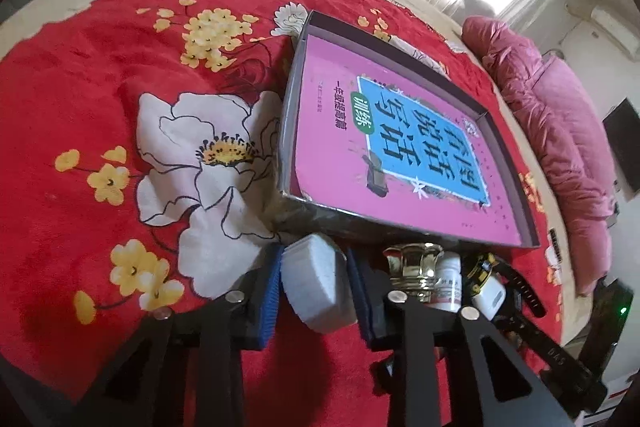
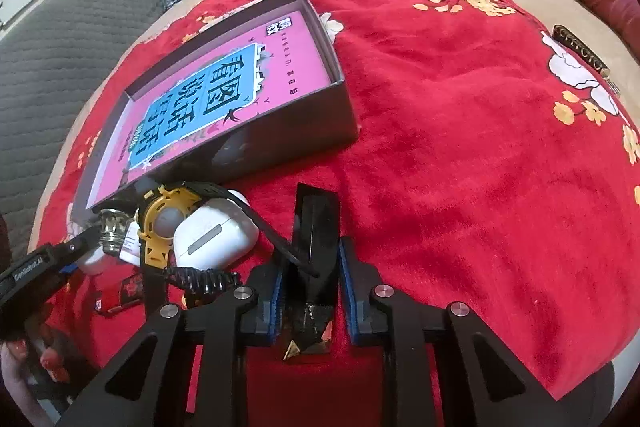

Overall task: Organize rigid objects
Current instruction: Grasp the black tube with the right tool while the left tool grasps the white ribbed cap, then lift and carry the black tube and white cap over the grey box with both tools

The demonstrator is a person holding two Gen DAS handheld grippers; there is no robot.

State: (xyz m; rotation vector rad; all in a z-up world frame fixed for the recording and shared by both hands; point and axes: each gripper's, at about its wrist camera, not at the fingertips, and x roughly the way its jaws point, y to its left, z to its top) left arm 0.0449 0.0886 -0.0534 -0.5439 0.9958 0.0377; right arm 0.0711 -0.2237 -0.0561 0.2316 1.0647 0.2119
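So both grippers are down on the bed over the red floral blanket (image 2: 460, 147), near its front edge. The left gripper (image 1: 316, 287) has its jaws clamped on a small white case (image 1: 316, 283) — the blue pads sit flush against both of its sides, though the case's bottom end is cut off behind the fingers, so I can't say if it's lifted or resting on the blanket. The right gripper (image 2: 308, 303) has a black angular box (image 2: 314, 227) standing between its jaws; the left pad looks right up against it, but there's a sliver of red showing by the right pad, so honestly can't tell if it's actually squeezed. The box's lower end has gold flecks and is half buried in shadow. Just left of it is a pile — white earbud case (image 2: 216, 235), a yellow-and-black watch (image 2: 160, 215) whose strap runs across the black box, a gold-capped bottle (image 1: 414, 267) and a small white pill bottle (image 1: 448, 281), mostly hidden behind each other. Behind the pile sits a shallow dark box (image 2: 288, 143) with a pink book (image 1: 380, 131) lying flat inside. A dark bar-shaped thing (image 2: 580, 55) lies far off near the blanket's right edge, too small to read.
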